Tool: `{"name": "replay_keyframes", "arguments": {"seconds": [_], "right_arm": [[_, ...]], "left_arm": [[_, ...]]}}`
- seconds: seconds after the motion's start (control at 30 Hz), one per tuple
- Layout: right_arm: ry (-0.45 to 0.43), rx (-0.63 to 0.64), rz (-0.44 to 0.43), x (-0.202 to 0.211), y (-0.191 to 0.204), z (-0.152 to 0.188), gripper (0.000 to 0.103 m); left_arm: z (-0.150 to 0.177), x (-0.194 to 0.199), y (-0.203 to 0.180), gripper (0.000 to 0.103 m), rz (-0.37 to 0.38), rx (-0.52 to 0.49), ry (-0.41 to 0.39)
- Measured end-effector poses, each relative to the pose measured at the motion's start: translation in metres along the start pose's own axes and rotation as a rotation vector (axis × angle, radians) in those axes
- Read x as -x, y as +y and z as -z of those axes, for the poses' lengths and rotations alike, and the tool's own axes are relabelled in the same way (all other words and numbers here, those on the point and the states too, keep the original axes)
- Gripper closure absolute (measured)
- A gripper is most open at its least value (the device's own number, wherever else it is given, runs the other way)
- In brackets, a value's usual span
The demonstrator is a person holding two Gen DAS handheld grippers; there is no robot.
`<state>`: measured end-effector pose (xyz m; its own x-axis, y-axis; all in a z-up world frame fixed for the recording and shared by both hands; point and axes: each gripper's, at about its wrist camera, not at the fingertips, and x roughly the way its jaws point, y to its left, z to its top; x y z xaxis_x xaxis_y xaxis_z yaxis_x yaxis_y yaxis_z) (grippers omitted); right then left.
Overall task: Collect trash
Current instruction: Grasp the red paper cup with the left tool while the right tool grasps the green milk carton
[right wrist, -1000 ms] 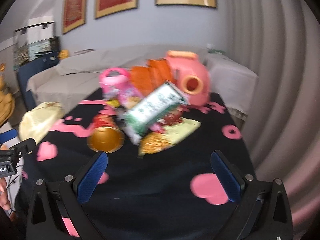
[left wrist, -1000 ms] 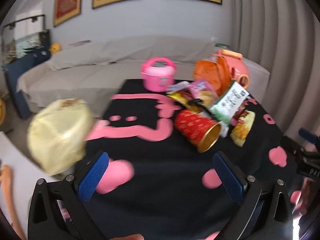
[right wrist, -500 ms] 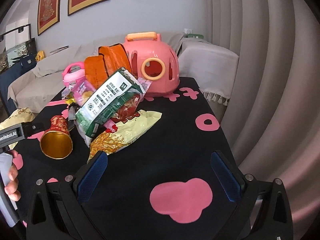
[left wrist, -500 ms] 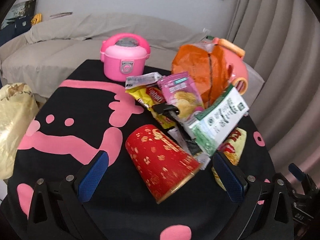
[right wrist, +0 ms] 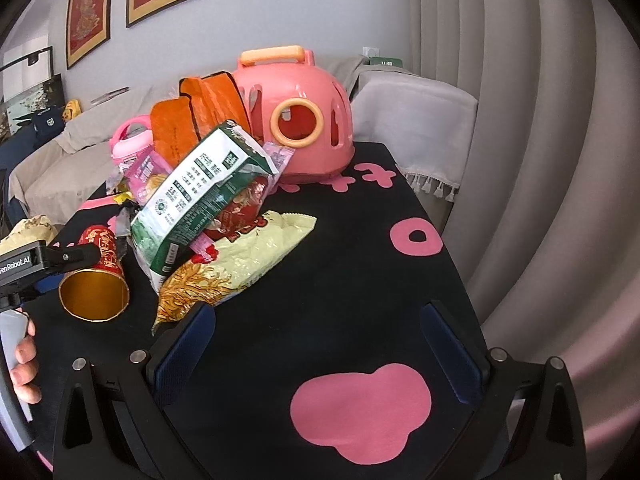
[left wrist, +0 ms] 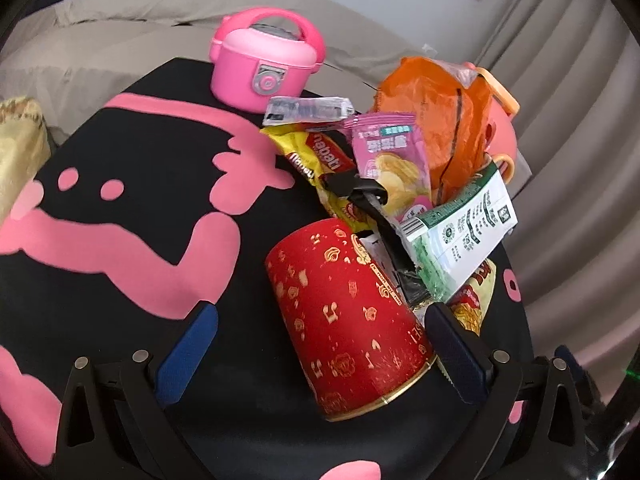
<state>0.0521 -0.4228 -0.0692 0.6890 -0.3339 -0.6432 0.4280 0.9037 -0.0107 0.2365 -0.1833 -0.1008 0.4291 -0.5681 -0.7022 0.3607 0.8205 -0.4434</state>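
A pile of trash lies on the black table with pink shapes (left wrist: 120, 280). A red paper cup (left wrist: 348, 312) lies on its side, its gold mouth toward the front; it also shows in the right wrist view (right wrist: 96, 276). Behind it are a green-white packet (left wrist: 460, 236), a pink chip bag (left wrist: 388, 160), a yellow wrapper (left wrist: 316, 164) and an orange bag (left wrist: 436, 120). My left gripper (left wrist: 320, 344) is open with the cup between its fingers, apart from the pads. My right gripper (right wrist: 316, 344) is open and empty, just right of a yellow noodle packet (right wrist: 236, 264).
A pink toy rice cooker (left wrist: 264, 68) stands at the table's far edge. A pink carrier (right wrist: 296, 116) stands behind the pile. A grey sofa (left wrist: 100, 40) lies beyond the table, curtains on the right. A yellow bag (left wrist: 16, 152) sits left of the table.
Both grippers have moved forward toward the pile. The red cup now lies between the left gripper's fingers. The right gripper has come closer to the yellow noodle packet.
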Motion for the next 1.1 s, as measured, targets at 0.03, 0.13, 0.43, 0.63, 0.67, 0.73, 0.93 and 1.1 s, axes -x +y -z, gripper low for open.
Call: {"name": "replay_keyframes", "arguments": {"seconds": [0.03, 0.13, 0.43, 0.63, 0.67, 0.73, 0.93, 1.1], "right_arm": [[0.001, -0.001, 0.002, 0.000, -0.001, 0.001, 0.001], [0.003, -0.003, 0.007, 0.000, -0.003, 0.003, 0.001], [-0.014, -0.006, -0.044, 0.004, 0.009, -0.008, 0.001], [-0.035, -0.029, -0.170, -0.002, 0.038, -0.041, 0.001], [-0.032, -0.041, -0.192, -0.008, 0.046, -0.048, 0.001], [-0.018, -0.073, -0.207, -0.020, 0.058, -0.058, 0.001], [0.038, -0.213, -0.150, -0.072, 0.082, -0.080, 0.001], [0.098, -0.241, -0.163, -0.099, 0.088, -0.085, 0.028]], "left_arm": [[0.000, 0.001, 0.001, 0.008, 0.008, 0.005, 0.000], [-0.001, 0.004, -0.003, 0.020, 0.036, -0.017, 0.004], [-0.002, 0.009, -0.007, 0.035, 0.081, -0.026, 0.037], [-0.008, 0.047, 0.002, 0.045, -0.016, -0.102, -0.056], [-0.009, 0.054, 0.005, 0.047, -0.040, -0.113, -0.073], [-0.011, 0.066, 0.015, 0.047, -0.080, -0.127, -0.106], [-0.007, 0.079, 0.050, 0.047, -0.093, -0.077, -0.113], [-0.007, 0.081, 0.056, 0.040, -0.002, -0.035, -0.086]]}}
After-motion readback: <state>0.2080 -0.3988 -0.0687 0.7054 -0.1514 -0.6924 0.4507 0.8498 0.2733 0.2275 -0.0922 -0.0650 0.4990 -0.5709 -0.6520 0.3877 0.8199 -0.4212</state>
